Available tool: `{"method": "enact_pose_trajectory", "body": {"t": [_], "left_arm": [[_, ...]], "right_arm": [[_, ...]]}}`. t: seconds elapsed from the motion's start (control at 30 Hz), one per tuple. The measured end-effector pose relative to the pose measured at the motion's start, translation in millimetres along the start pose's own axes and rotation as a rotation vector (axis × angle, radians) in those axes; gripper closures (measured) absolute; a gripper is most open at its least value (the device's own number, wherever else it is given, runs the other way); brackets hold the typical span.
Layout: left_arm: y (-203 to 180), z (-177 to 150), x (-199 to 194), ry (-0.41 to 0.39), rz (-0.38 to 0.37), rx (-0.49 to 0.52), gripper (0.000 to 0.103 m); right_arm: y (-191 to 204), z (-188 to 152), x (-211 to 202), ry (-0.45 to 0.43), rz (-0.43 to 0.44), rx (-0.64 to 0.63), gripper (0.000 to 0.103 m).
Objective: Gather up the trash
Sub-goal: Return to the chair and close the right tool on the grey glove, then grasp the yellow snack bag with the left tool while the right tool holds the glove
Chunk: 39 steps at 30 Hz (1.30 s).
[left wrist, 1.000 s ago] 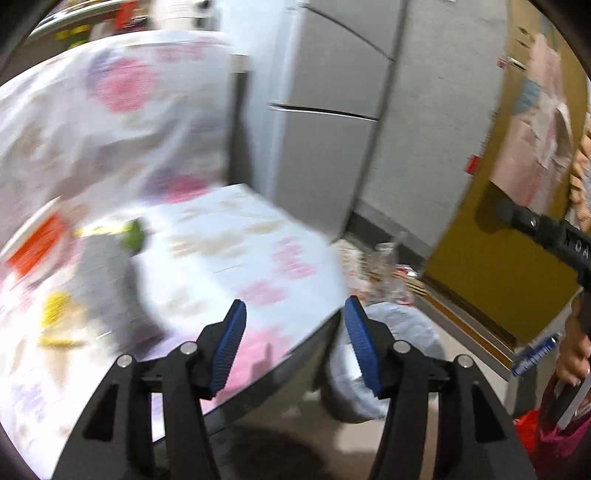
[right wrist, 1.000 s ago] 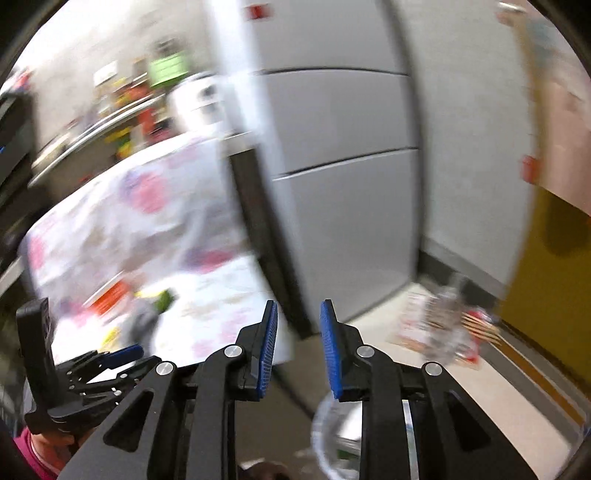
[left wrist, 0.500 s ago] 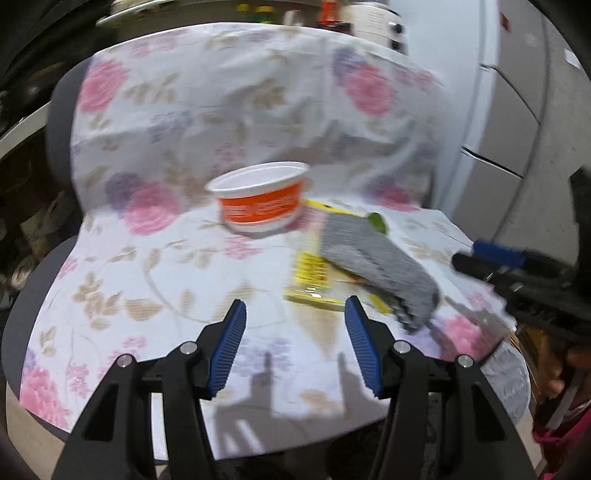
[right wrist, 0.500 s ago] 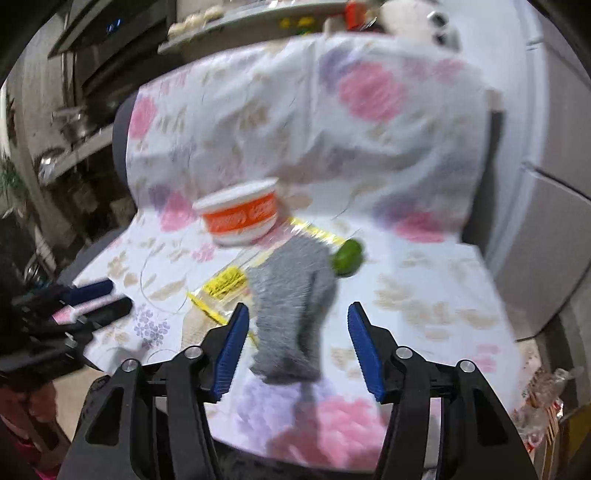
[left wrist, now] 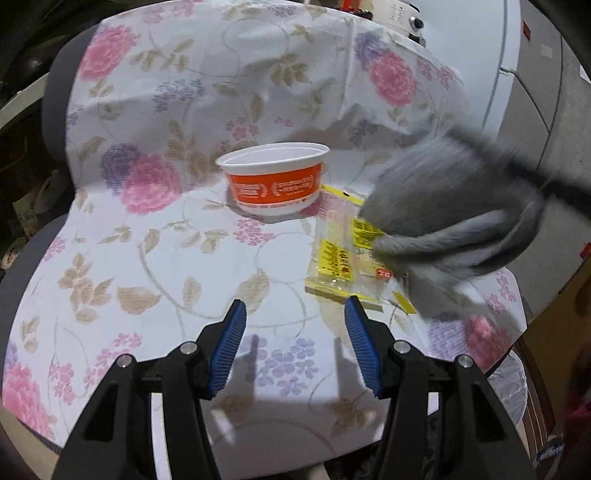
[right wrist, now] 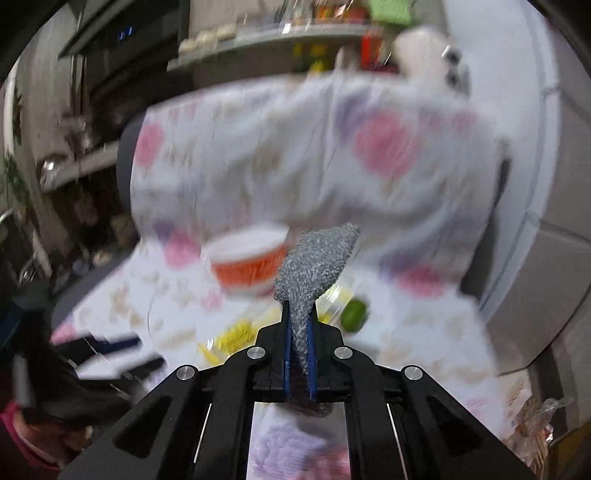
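Setting: chair draped in floral cloth, kitchen-type room.

Grey padded chair (left wrist: 55, 92) covered over seat and back by a white cloth (left wrist: 184, 92) printed with pink and purple flowers. Pale grey-white refrigerator (left wrist: 535, 92) just beside it. Behind the chair, a shelf (right wrist: 295, 35) with blurred red, yellow and green items and a white appliance (right wrist: 428, 59). Dark shelving (right wrist: 66, 110) to one side. Ochre surface (left wrist: 554, 332) low at frame edge. Light casts sharp shadows on the seat.
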<state>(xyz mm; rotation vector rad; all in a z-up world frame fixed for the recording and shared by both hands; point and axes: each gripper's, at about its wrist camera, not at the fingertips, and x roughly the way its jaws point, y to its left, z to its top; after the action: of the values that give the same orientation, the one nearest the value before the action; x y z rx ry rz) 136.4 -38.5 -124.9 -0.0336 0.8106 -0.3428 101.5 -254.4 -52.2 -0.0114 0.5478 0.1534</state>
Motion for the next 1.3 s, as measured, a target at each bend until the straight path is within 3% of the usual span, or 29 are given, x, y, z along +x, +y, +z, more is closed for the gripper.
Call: {"method": "enact_pose_trajectory", "body": {"t": [0.1, 0.17, 0.23, 0.33, 0.5, 0.57, 0.73, 0.8, 0.9, 1.03, 1.1, 1.13, 1.3], "left_arm": [[-10, 5, 12, 0.015, -0.032, 0.035, 0.048], [-17, 9, 21, 0.023, -0.054, 0.049, 0.037], [-24, 13, 34, 0.042, -0.071, 0.063, 0.035], [-35, 20, 56, 0.072, -0.066, 0.08, 0.031], [-69, 25, 75, 0.086, -0.009, 0.196, 0.008], [-76, 26, 83, 0.103, 0.022, 0.231, 0.007], [-63, 32, 102, 0.161, 0.025, 0.15, 0.007], [-70, 29, 105, 0.157, 0.061, 0.21, 0.007], [-76, 24, 106, 0.142, 0.136, 0.264, 0.021], [-74, 25, 102, 0.122, 0.15, 0.276, 0.043], [-76, 26, 87, 0.073, 0.137, 0.288, 0.066], [-78, 27, 79, 0.052, 0.124, 0.285, 0.094], [-68, 28, 45, -0.009, 0.068, 0.205, 0.099]], "right_arm": [[-15, 12, -35, -0.069, -0.05, 0.02, 0.096], [-24, 14, -47, -0.084, -0.092, 0.032, 0.096], [-37, 10, -52, -0.092, -0.135, 0.047, 0.096], [-50, -3, -42, -0.076, -0.159, 0.078, 0.096], [-62, -34, -11, 0.0, -0.15, 0.122, 0.095], [-65, -42, -4, 0.017, -0.13, 0.137, 0.095], [-69, -51, -2, 0.024, -0.107, 0.154, 0.095], [-73, -53, -1, 0.03, -0.099, 0.165, 0.095], [-76, -56, 0, 0.034, -0.091, 0.181, 0.095], [-73, -59, -1, 0.043, -0.087, 0.179, 0.095], [-70, -59, -2, 0.044, -0.085, 0.173, 0.095], [-68, -59, -3, 0.043, -0.085, 0.17, 0.095], [-63, -55, -11, 0.03, -0.084, 0.161, 0.095]]}}
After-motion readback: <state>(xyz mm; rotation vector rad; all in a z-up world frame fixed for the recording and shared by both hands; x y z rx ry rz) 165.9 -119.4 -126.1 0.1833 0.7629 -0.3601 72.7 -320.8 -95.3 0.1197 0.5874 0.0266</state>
